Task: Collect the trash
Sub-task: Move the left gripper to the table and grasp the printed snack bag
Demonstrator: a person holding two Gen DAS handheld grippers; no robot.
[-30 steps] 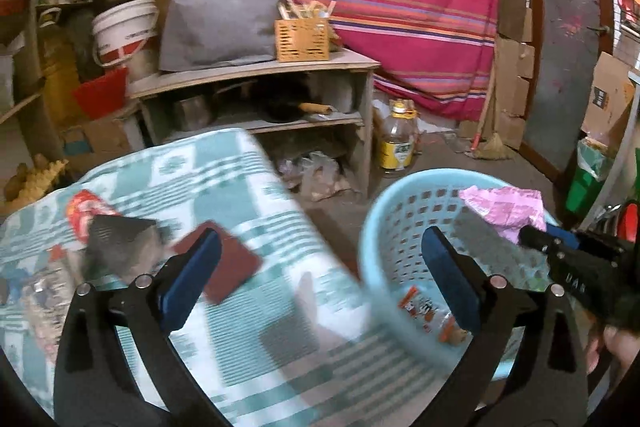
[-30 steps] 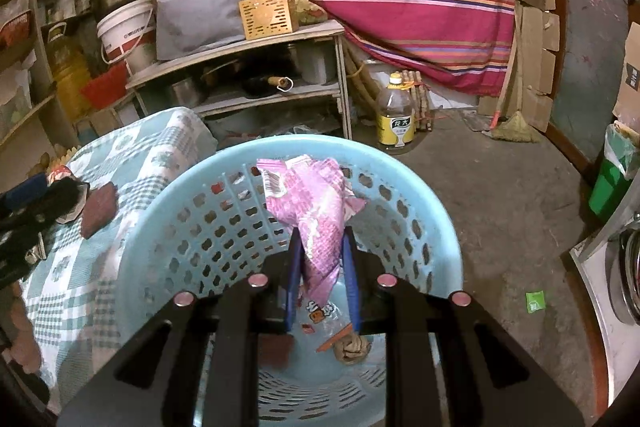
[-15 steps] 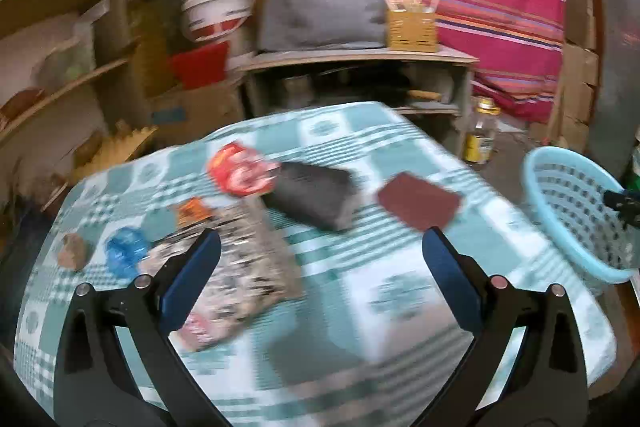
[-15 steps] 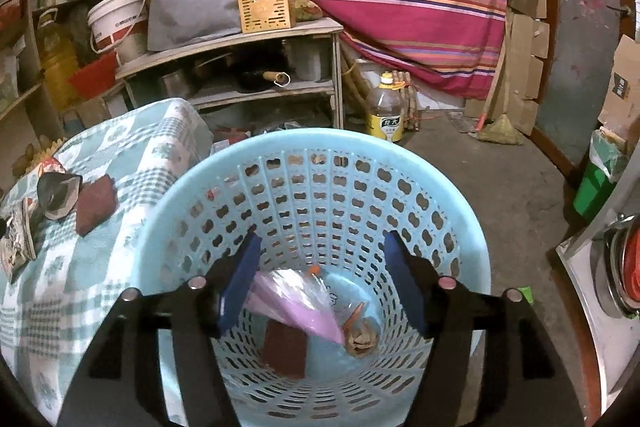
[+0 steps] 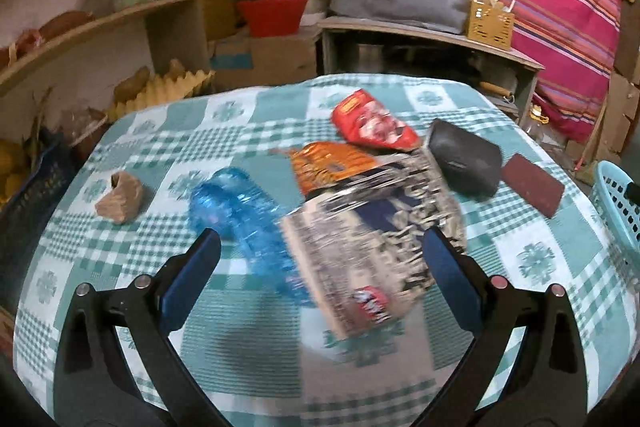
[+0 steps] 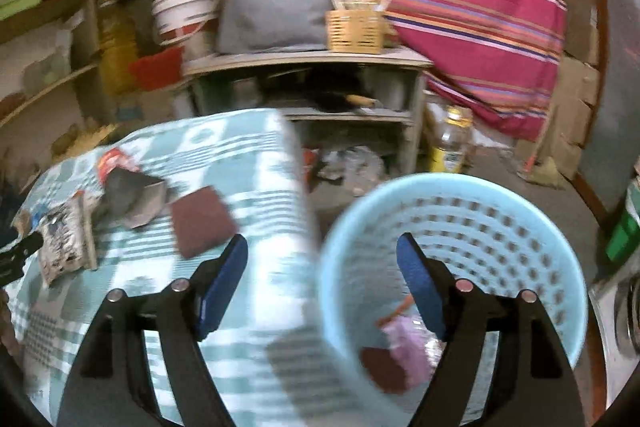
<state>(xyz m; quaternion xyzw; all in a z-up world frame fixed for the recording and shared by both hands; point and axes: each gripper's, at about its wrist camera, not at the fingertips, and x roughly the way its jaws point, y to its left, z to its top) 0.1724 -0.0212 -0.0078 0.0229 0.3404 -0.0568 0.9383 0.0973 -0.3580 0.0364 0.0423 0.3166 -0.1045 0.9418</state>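
A: Where are your left tongs (image 5: 320,259) right now?

B: Over the checked tabletop (image 5: 532,263), jaws spread wide and gripping nothing. Between your blue pads you see a crushed blue bottle (image 5: 248,223) touching a printed paper pack (image 5: 372,247).

A: What else is lying there?

B: An orange wrapper (image 5: 328,163) and a red wrapper (image 5: 372,127) behind the pack, a dark pouch (image 5: 466,163) to their right, then a maroon pad (image 5: 534,189) near the tabletop's edge. A brown crumpled scrap (image 5: 120,197) sits apart on the left.

A: And your right tongs (image 6: 322,275)?

B: Their jaws have just been opening and stand apart with nothing between them, straddling the tabletop's edge and the light blue basket (image 6: 520,223).

A: Where's the pink wrapper (image 6: 404,343)?

B: Down in the basket's bottom, beside another maroon piece (image 6: 380,367).
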